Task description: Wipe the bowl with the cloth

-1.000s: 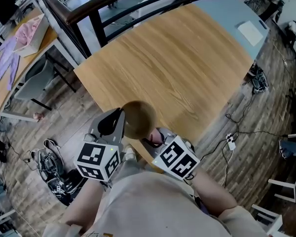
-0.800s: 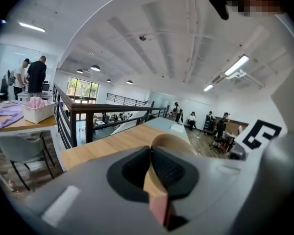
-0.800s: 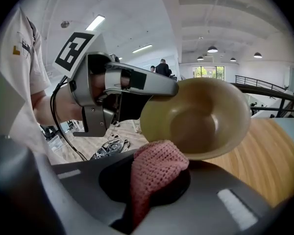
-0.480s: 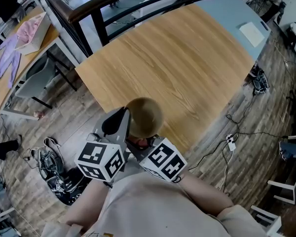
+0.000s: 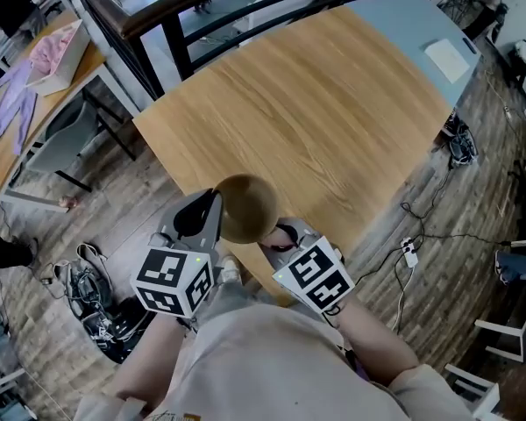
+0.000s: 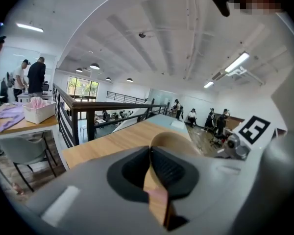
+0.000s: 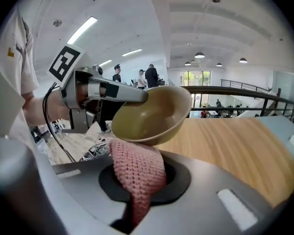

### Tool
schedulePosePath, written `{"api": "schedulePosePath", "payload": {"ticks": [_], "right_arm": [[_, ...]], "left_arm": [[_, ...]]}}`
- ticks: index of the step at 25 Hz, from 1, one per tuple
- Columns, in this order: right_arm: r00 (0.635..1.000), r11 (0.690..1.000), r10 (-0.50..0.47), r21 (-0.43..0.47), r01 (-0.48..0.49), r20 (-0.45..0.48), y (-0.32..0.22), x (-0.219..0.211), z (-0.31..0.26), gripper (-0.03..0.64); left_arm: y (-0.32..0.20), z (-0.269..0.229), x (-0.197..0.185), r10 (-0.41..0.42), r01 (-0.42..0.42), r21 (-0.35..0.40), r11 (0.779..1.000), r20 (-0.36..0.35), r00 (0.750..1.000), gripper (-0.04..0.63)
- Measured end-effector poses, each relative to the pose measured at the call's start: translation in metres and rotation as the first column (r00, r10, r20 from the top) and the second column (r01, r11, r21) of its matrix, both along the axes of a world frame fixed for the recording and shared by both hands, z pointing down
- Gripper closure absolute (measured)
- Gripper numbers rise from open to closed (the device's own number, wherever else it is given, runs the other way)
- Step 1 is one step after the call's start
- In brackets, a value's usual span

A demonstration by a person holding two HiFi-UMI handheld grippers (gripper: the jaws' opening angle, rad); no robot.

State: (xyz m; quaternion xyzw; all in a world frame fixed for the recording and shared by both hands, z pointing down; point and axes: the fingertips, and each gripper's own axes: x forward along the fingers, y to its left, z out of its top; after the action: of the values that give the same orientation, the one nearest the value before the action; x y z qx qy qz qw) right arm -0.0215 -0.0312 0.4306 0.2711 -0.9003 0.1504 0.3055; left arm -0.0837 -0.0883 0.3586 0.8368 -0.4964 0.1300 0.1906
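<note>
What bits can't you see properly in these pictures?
- Right gripper view: whether the cloth touches the bowl cannot be told; the bowl's underside covers the cloth's top edge.
- Head view: the cloth is almost hidden behind the right gripper and the bowl.
- Left gripper view: the left gripper, clamped on the rim, blocks most of the bowl.

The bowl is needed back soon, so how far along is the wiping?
Done: the left gripper is shut on the rim of the bowl, holding it tilted above the table, and the right gripper is shut on the pink cloth. In hand: the cloth appears to meet the bowl's outer underside. Left: the inside; how much is wiped cannot be told.
</note>
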Motion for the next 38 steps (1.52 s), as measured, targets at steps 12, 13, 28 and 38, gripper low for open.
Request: {"api": "schedulePosePath", "payload": {"ticks": [12,13,28,38], "right_arm": [[0.995,0.993,0.079,0.092,-0.073,-0.064,-0.024,0.034,-0.015,0.601],[0.994,0.993,0.084,0.094,-0.078,-0.064,-0.026,0.036,-0.017,0.601],[0.996,0.995,0.057,0.080,-0.052,-0.065,-0.039,0.028,-0.019,0.601],[0.998,0.996,0.063,0.062,-0.064,0.026,-0.059,0.012,-0.024,0.600]], "left_arm": [[0.007,0.005,0.000,0.058,-0.057,-0.018,0.998,0.062,0.996,0.581],[0.008,0.006,0.001,0.070,-0.068,-0.022,0.997,0.077,0.995,0.581],[0.033,0.047,0.020,0.269,-0.246,-0.125,0.961,0.230,0.935,0.580],[0.010,0.067,0.039,0.288,-0.258,-0.152,0.954,0.231,0.929,0.580]]}}
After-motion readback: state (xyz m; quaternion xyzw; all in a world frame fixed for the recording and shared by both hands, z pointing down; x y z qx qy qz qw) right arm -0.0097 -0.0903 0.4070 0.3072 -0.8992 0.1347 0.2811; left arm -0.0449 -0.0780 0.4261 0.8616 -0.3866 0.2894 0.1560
